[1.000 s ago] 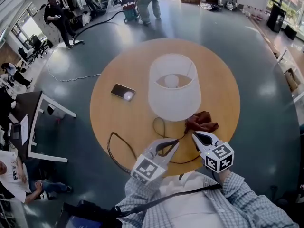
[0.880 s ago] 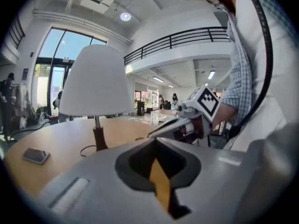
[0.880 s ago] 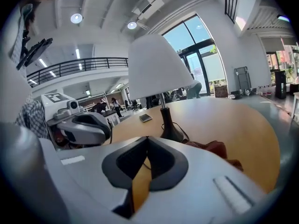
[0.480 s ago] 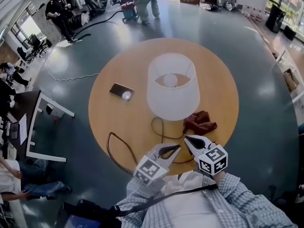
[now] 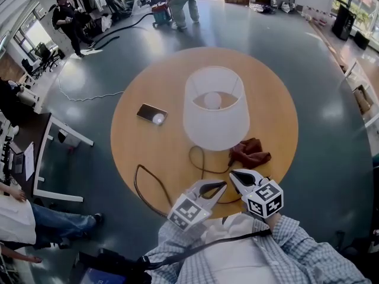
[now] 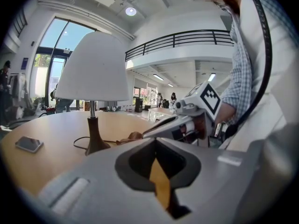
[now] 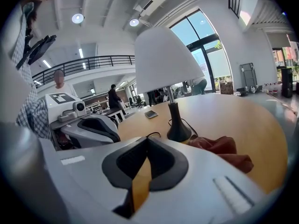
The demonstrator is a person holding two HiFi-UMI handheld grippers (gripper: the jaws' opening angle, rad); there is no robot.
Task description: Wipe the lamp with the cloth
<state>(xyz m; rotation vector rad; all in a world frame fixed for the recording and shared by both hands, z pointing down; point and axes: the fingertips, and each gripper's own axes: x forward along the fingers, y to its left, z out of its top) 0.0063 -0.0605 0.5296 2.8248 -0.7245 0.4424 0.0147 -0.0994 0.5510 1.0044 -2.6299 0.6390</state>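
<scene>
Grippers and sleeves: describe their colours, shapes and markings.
Both the left gripper and the right gripper are pale grey tapering shells with black-lined jaw openings. Each carries a white cube with black square markers. The sleeves are blue-and-white check; a dark strap crosses the chest.

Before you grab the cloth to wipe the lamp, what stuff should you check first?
1. Cloth lying loose on the table beside the lamp's base: ok.
2. Right gripper open to take it: not ok, jaws are shut.
3. Left gripper empty: ok, shut on nothing.
4. Lamp upright: ok.
5. Cord free of the cloth: cannot tell, it runs close by.
</scene>
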